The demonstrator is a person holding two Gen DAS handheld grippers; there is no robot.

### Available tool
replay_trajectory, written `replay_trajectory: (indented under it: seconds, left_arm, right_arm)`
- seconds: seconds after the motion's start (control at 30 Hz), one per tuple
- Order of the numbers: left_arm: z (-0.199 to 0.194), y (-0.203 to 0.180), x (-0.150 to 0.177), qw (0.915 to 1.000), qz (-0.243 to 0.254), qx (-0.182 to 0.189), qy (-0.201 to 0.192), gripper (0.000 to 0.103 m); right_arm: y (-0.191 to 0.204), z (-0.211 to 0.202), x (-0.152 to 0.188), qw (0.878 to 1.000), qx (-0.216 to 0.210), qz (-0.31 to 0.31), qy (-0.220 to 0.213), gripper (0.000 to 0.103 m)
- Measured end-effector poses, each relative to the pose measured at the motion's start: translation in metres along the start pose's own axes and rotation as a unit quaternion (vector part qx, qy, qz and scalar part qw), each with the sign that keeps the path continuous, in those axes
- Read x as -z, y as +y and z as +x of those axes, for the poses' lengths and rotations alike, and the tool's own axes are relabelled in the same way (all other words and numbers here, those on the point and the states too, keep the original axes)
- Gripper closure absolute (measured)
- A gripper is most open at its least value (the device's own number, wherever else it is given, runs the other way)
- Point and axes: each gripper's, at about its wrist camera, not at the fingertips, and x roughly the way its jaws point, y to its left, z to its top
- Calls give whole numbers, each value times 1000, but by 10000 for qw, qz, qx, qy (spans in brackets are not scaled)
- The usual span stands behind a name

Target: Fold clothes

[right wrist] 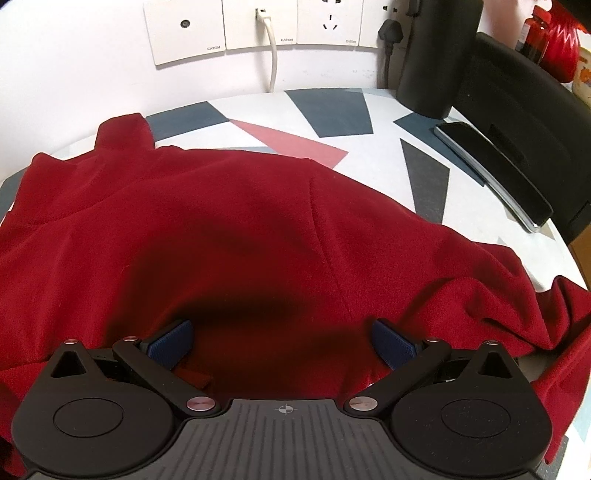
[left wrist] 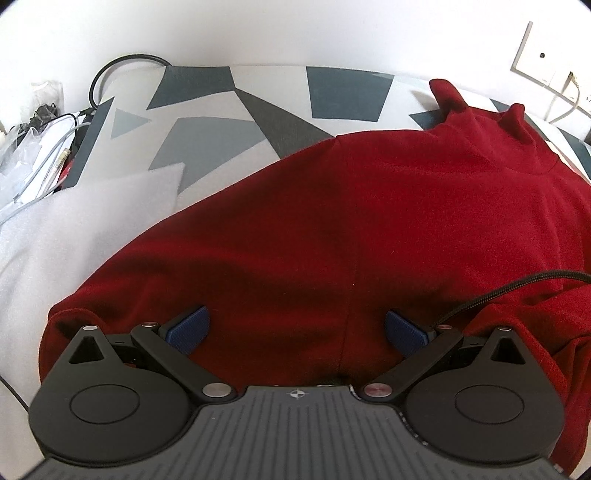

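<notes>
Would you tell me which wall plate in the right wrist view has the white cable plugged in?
The second wall plate from the left: the white cable hangs from it; its left neighbour has nothing plugged in.

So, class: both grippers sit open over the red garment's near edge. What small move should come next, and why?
Probably lower both and close on the hem. The left gripper and right gripper are open, holding nothing, and the garment lies spread, unfolded, on the table.

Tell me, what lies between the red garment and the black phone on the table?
Only bare patterned tablecloth separates the red garment from the phone, as the right wrist view shows.
</notes>
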Motion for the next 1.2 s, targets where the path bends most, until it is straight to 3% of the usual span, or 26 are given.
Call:
replay_trajectory:
  seconds: [0.27,0.57,0.7,0.9,1.07,1.2]
  left_arm:
    - [0,0,-2,10000,67,32,-1,0]
    - [0,0,-5,9997,227,65,-22,0]
    - [1,1,-7,9992,364,138,-1,0]
    - [-3,11,-27,9973,560,396,275,1]
    - [-51,30,-53,9959,336,720,-439,1]
    - [-97,36,-85,9843,347,1123,-1314,1]
  right_arm:
    - [0,2,0,10000,-25,-47,7,1]
    - [-2,2,4,9989,-198,-321,-287,1]
    - [-3,5,-6,9987,-266,-441,20,1]
    - [-6,8,-32,9920,-541,-807,811,1]
    - [-29,-38,-58,9931,-1059,-505,34,1]
    - [-38,-84,-91,9845,-1416,-591,-847,1]
